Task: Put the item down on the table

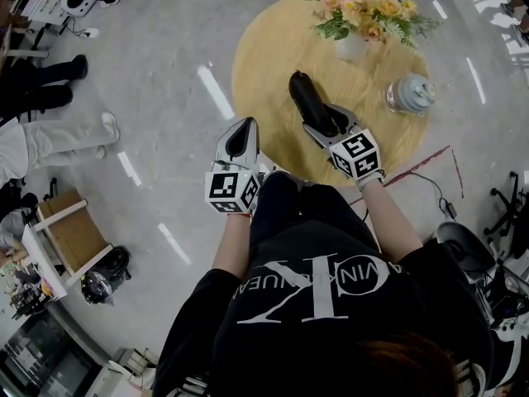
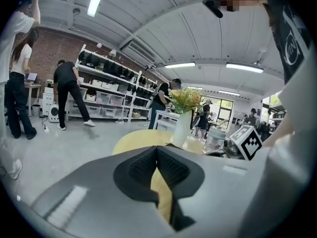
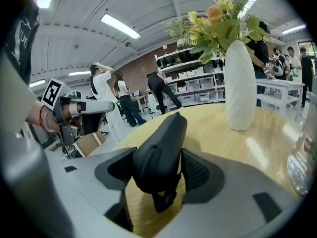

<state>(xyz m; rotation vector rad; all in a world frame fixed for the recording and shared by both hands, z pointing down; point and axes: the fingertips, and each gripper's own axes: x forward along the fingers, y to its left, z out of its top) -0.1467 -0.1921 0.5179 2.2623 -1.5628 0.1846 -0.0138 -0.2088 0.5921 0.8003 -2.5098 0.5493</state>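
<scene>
A long black zip case (image 1: 304,98) is held over the round wooden table (image 1: 264,56) by my right gripper (image 1: 325,124), which is shut on its near end. In the right gripper view the case (image 3: 159,150) sticks up and forward between the pads, above the tabletop (image 3: 218,133). My left gripper (image 1: 240,141) hangs at the table's left near edge, shut with nothing in it. In the left gripper view its pads (image 2: 143,170) meet, and the table (image 2: 136,140) lies just ahead.
A white vase of flowers (image 1: 351,44) stands at the table's far side, and a glass jar (image 1: 411,93) at its right edge. People stand at the left (image 1: 50,131). A wooden box (image 1: 73,230) and office chairs (image 1: 508,205) sit on the floor.
</scene>
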